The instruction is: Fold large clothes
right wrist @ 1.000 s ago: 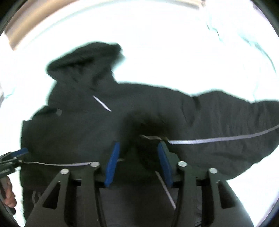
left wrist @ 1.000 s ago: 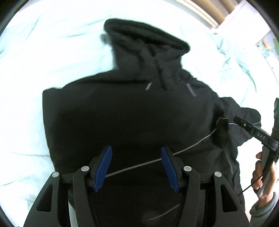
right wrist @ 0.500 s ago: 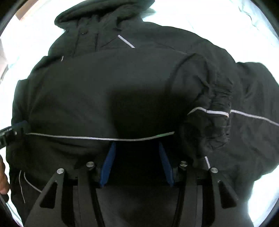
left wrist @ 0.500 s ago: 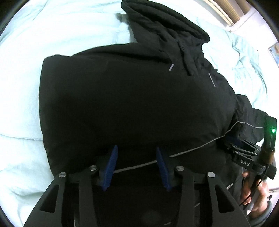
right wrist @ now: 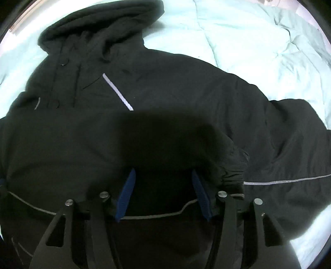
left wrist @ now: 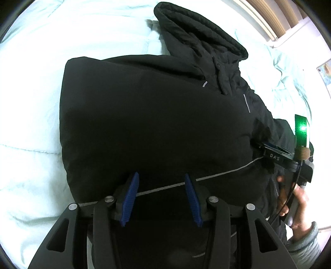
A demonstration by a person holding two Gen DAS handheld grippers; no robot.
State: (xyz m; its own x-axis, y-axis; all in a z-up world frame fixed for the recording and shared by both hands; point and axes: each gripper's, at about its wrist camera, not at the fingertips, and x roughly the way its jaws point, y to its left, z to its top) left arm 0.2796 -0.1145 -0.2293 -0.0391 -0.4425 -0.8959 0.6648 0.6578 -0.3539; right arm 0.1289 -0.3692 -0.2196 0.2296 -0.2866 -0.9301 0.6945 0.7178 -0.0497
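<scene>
A large black hooded jacket [left wrist: 149, 115] lies on a pale bed, hood [left wrist: 198, 31] at the far end. One sleeve is folded across the chest, its elastic cuff [right wrist: 231, 175] just right of my right gripper. My left gripper [left wrist: 161, 186] is open, its blue pads straddling the folded sleeve at the grey piping line [left wrist: 217, 175]. My right gripper [right wrist: 163, 182] is open over the folded sleeve's near edge. The other sleeve [right wrist: 289, 165] stretches out to the right. The right gripper also shows in the left wrist view [left wrist: 275, 153], pressed against the jacket's side.
A pale mint quilted duvet [left wrist: 31, 124] covers the bed around the jacket and shows in the right wrist view [right wrist: 248, 41]. A wooden bed frame or wall trim [left wrist: 269, 18] runs along the far right. The person's hand [left wrist: 298, 202] holds the right gripper's handle.
Both grippers came down close over the jacket. The sleeve that was carried across now lies folded over the chest, and both grippers' jaws stand wider apart than half a second ago.
</scene>
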